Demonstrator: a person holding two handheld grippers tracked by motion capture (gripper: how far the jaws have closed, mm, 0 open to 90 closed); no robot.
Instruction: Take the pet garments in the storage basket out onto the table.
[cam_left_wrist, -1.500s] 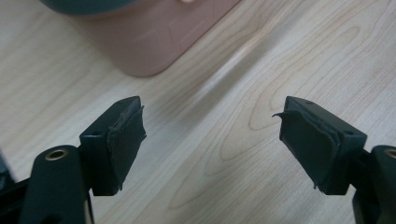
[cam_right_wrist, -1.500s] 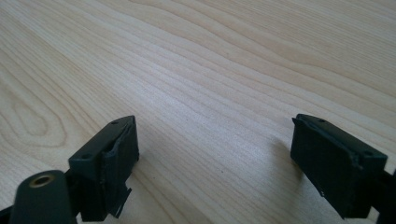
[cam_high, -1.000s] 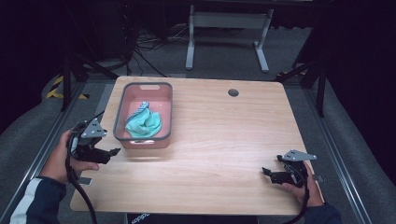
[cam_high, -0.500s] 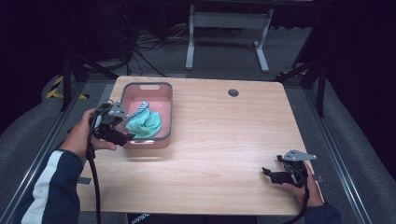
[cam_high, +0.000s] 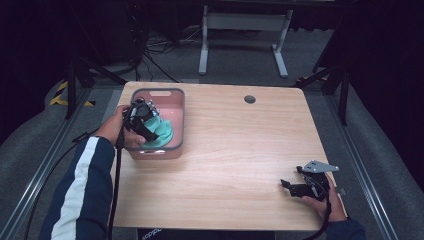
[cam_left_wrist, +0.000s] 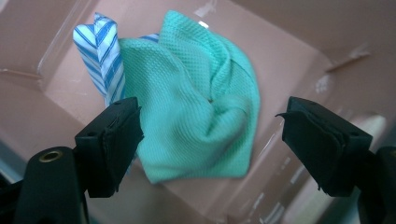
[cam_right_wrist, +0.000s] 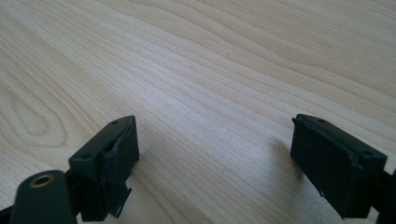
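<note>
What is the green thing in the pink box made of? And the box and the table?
The green cloth looks like soft woven fabric: it shows a tiny waffle pattern and folds. The pink box seems smooth plastic, with slightly shiny walls and moulded corners. The table looks like pale wood or a wood-look top, with grain lines across it.

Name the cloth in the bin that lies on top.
The green cloth: plain waffle weave, bunched over the blue-striped cloth, which peeks out behind it in the pink bin.
</note>
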